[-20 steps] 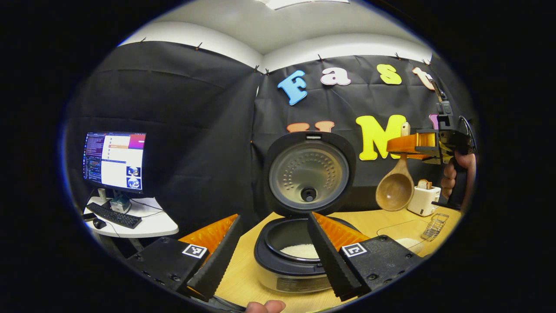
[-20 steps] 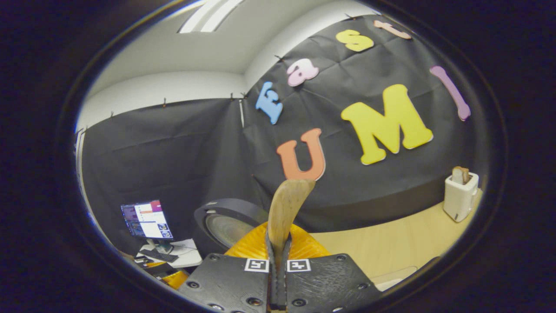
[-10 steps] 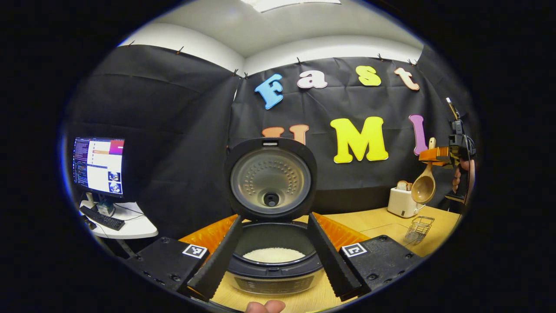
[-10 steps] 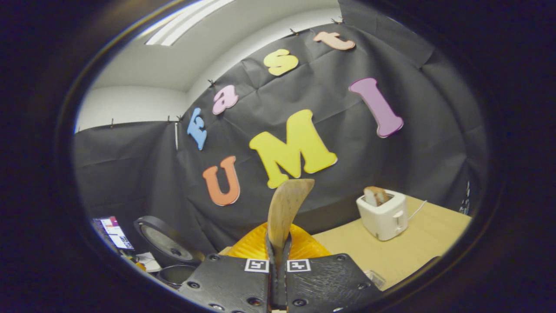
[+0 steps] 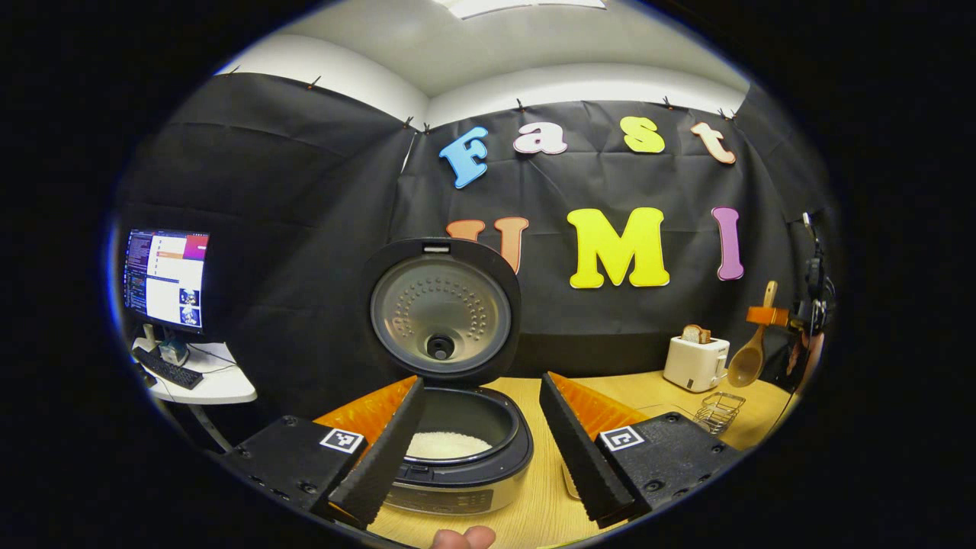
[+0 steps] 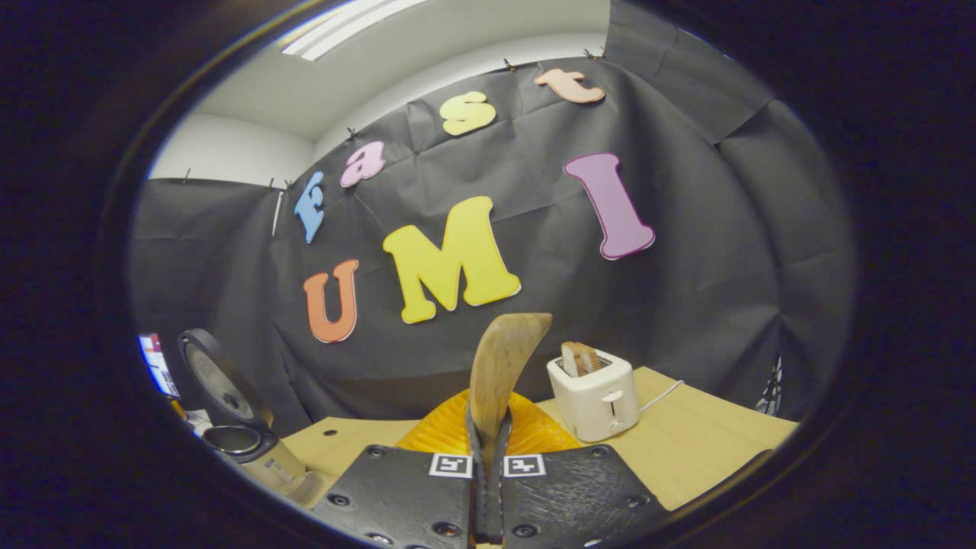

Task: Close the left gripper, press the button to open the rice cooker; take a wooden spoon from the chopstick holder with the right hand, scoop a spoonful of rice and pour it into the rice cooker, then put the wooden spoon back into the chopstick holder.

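The rice cooker (image 5: 450,457) stands open on the wooden table with its lid (image 5: 441,309) upright and white rice (image 5: 448,444) in the pot. My left gripper (image 5: 480,381) is open in front of it, one finger on each side of the pot, holding nothing. At the far right my right gripper (image 5: 766,315) holds the wooden spoon (image 5: 749,358) with its bowl hanging down, above a wire chopstick holder (image 5: 720,412). In the right gripper view my right gripper (image 6: 488,442) is shut on the spoon handle (image 6: 503,366), which sticks up between the fingers.
A white toaster (image 5: 694,362) (image 6: 595,393) with bread in it stands at the back right of the table (image 6: 717,450). The cooker (image 6: 229,404) lies at the left in the right gripper view. A monitor and keyboard sit on a side desk (image 5: 191,381).
My right gripper has carried the spoon away from the cooker to the far right and lower, over the wire holder. Its view has swung toward the toaster. The left gripper stays open.
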